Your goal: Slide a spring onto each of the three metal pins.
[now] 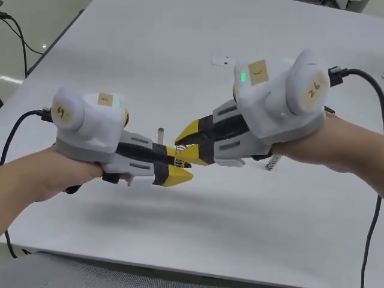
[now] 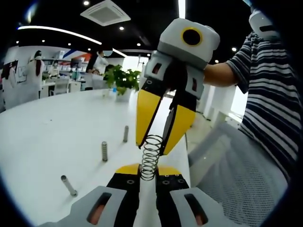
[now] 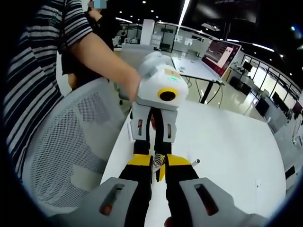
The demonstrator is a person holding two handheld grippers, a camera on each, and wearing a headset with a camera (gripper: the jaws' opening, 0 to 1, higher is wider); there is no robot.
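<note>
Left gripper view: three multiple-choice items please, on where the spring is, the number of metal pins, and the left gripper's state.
1. The spring at the view's middle is: A on a pin; B between the two grippers' tips, off the table; C lying on the table.
2. Count of metal pins on the white table: A one; B five; C three.
3. The left gripper is: A shut on the spring; B wide open; C shut on a pin.
Key: B, it runs from the left gripper's jaws to the right gripper; C, three show left of the spring; A, its jaws pinch the spring's near end.
</note>
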